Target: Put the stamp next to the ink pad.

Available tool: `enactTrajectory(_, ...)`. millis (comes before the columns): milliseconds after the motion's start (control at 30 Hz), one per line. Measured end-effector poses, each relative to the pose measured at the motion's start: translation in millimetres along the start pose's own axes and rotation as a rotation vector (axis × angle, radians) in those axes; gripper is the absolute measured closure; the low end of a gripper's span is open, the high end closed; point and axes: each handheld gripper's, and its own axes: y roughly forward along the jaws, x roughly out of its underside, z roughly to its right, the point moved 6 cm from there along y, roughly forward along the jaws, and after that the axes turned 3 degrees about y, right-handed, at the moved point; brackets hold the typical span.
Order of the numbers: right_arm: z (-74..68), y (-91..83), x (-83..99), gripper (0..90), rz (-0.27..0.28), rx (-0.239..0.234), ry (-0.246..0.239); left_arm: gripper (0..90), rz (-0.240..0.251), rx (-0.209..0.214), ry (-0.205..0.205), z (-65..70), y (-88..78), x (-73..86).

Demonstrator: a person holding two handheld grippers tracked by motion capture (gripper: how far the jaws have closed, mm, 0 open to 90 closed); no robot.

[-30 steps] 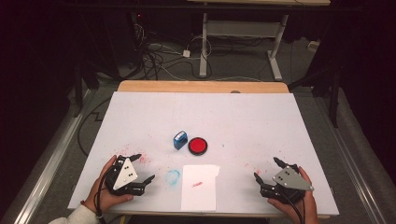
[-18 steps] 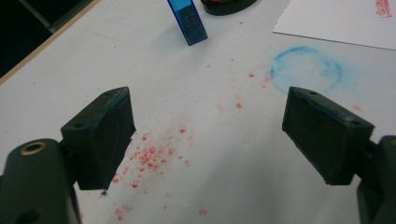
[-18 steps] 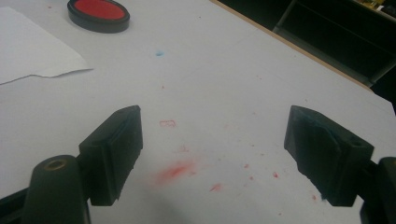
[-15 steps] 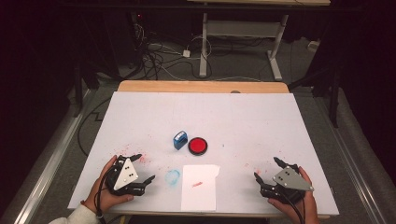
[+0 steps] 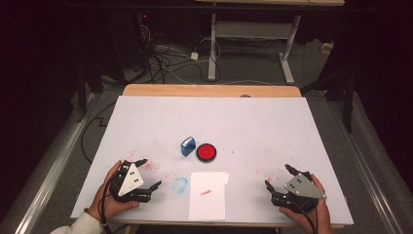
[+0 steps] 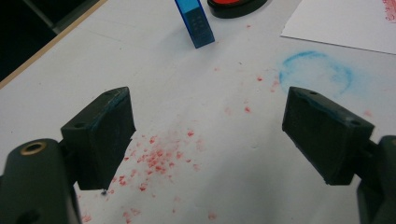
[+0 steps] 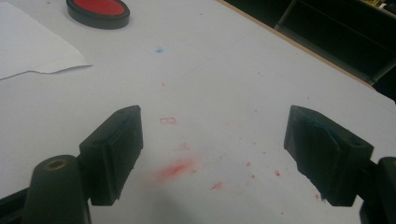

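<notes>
Both grippers rest low at the near edge of the table [image 5: 146, 112], each held in a hand.

The blue stamp [image 5: 187, 146] stands ahead of the left gripper [image 5: 142, 179], slightly left of its centreline in the left gripper view, well beyond the jaw tips. Its long axis runs roughly away from those jaws, tilted a little.

The red ink pad [image 5: 206, 152] lies just beside the stamp, on its far-right side from those jaws. The paper sheet [image 5: 209, 194] lies between the two grippers.

Judgement: the left gripper is nearer the stamp; the right gripper [image 5: 283, 182] is well apart from it.

Jaws of both grippers stand spread wide, holding nothing and touching nothing.
</notes>
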Motion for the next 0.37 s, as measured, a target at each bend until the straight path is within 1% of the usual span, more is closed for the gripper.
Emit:
enactTrajectory(133,-0.9,0.1,0.4,20.2,-0.004,0.0,-0.006,16.4,-0.001,0.005,-0.006,-1.3,0.9,-0.3)
enactTrajectory(367,-1.0,-0.5,1.6,20.3,-0.006,0.001,0.0,16.4,-0.004,0.006,-0.011,-3.0,3.0,-0.8)
